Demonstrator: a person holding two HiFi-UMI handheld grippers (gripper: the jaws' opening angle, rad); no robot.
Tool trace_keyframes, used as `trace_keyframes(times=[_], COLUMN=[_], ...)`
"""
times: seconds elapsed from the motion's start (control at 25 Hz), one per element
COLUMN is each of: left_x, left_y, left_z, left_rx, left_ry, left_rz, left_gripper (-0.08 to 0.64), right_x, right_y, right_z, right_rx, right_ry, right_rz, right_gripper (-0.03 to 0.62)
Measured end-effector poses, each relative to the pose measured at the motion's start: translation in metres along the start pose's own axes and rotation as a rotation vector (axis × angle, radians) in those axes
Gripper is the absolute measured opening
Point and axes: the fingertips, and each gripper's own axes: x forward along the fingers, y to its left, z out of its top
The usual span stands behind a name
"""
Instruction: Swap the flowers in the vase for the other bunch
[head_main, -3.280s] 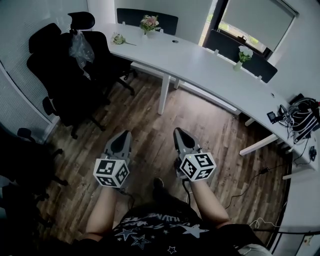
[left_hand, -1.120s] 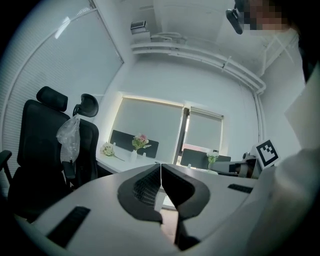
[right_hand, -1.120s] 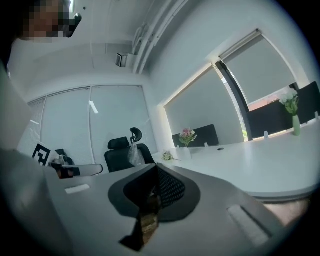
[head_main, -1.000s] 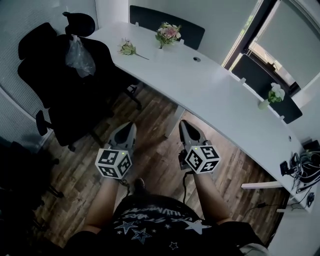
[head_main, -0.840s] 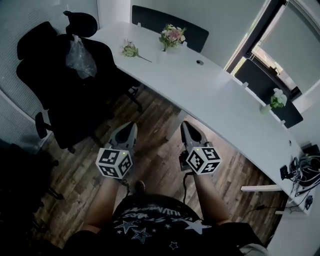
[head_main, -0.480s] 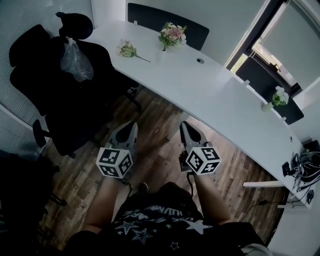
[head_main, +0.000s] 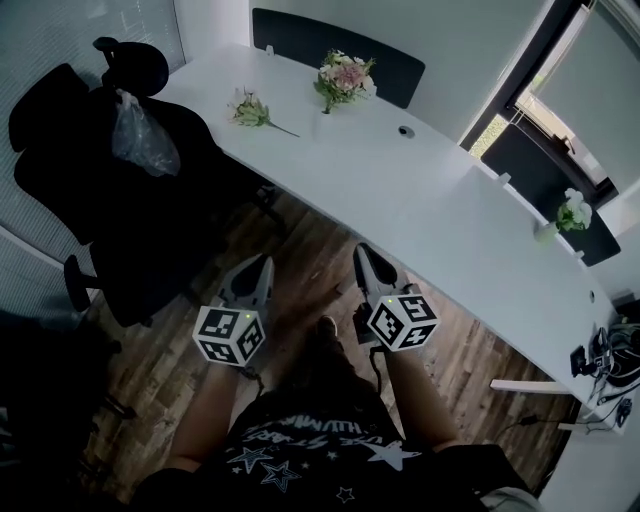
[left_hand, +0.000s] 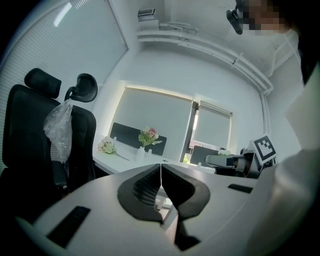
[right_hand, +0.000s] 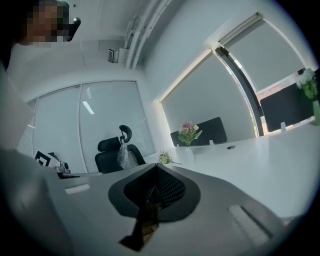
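Head view, looking steeply down. The person stands on a wooden floor (head_main: 300, 240) short of a long white desk (head_main: 430, 190). Both forearms reach forward side by side, roughly parallel and near level.

The left gripper (head_main: 262, 262) points toward 12 o'clock, its marker cube (head_main: 228, 336) nearest the body. The right gripper (head_main: 363, 252) lies just beside it at 3 o'clock and points the same way, with its own cube (head_main: 402, 322). Both hang over the floor, well apart from the desk edge.

Left gripper view: the jaws of the left gripper (left_hand: 160, 170) meet along a thin seam, with nothing between them. Right gripper view: the right gripper (right_hand: 156, 167) likewise has its jaws pressed together and empty.

The task's things stand at the far end of the desk, at about 12 o'clock from the grippers. The flowers in the vase (head_main: 343, 78) stand upright before a dark divider panel (head_main: 340, 40). The other bunch (head_main: 247, 108) lies flat on the desktop near them, at their 8 o'clock, not touching. Neither gripper is near either bunch.

At 10 o'clock from the grippers stand black office chairs (head_main: 110, 190); a clear plastic bag (head_main: 140, 140) hangs on one. At 2 o'clock, far along the desk, is a second small vase of flowers (head_main: 570, 212).
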Motion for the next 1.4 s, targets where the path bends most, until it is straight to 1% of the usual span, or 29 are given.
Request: trace_keyframes(times=[0.12, 0.24, 0.28, 0.44, 0.56, 0.72, 0.88, 1.08, 1.24, 1.4], left_x=[0.031, 0.065, 0.076, 0.119, 0.146, 0.179, 0.204, 0.231, 0.243, 0.249], left_y=[0.003, 0.008, 0.012, 0.019, 0.019, 0.021, 0.021, 0.031, 0.045, 0.055], left_z=[0.01, 0.02, 0.021, 0.019, 0.02, 0.025, 0.032, 0.041, 0.051, 0.052], left_rx=[0.005, 0.051, 0.056, 0.028, 0.034, 0.035, 0.034, 0.053, 0.064, 0.049], left_ry=[0.002, 0.008, 0.012, 0.035, 0.054, 0.066, 0.059, 0.054, 0.038, 0.045], left_rz=[0.017, 0.019, 0.024, 0.025, 0.017, 0.016, 0.03, 0.059, 0.095, 0.125], left_gripper=[0.011, 0.011, 0.011, 0.011, 0.011, 0.011, 0.011, 0.011, 0.011, 0.011], right_x=[0.03, 0.06, 0.07, 0.098, 0.115, 0.138, 0.158, 0.183, 0.203, 0.218], right_y=[-0.021, -0.042, -0.049, -0.081, -0.104, -0.124, -0.141, -0.157, -0.166, -0.174], right_z=[0.013, 0.021, 0.022, 0.025, 0.031, 0.044, 0.054, 0.058, 0.059, 0.057], right_rx=[0.006, 0.014, 0.021, 0.044, 0.055, 0.048, 0.061, 0.071, 0.08, 0.11], right_ry=[0.005, 0.011, 0.015, 0.032, 0.04, 0.041, 0.033, 0.042, 0.052, 0.062], right_rz=[0.02, 0.035, 0.037, 0.035, 0.028, 0.044, 0.066, 0.106, 0.143, 0.151], right_gripper=[0.003, 0.003, 0.003, 0.003, 0.003, 0.003, 0.003, 0.003, 0.003, 0.003])
